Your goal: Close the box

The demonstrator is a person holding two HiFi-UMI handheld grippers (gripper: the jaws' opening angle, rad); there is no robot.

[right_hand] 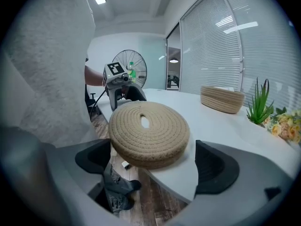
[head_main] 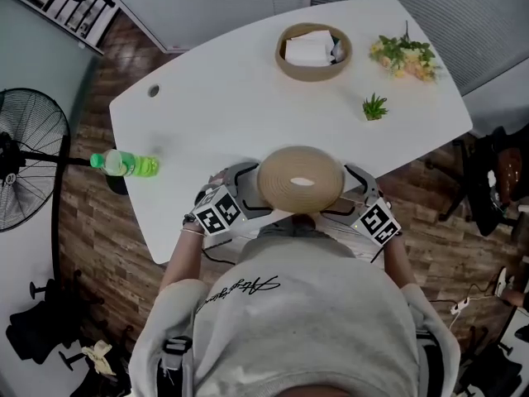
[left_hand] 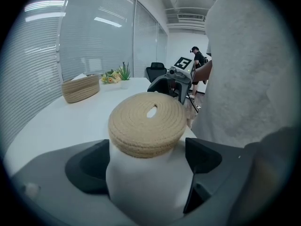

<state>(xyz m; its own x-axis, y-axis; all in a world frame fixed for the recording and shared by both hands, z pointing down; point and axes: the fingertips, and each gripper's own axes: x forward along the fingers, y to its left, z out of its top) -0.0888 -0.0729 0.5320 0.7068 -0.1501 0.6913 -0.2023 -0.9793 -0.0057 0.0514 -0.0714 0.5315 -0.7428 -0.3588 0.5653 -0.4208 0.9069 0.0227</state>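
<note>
The left gripper point(left_hand: 148, 155), jaws wide and empty, straddles the lid point(head_main: 300, 180) at the table point(head_main: 215, 98) edge, the right gripper point(right_hand: 153, 166) equally wide and empty opposite, probably to lift it jointly toward the open box point(head_main: 313, 71) well beyond both fingertips.

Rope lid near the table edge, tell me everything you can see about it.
The rope lid is a round, tan disc of coiled cord with a small slot at its centre. It lies flat on the white table by its near edge, between the left gripper and right gripper, both open; contact is unclear.
</note>
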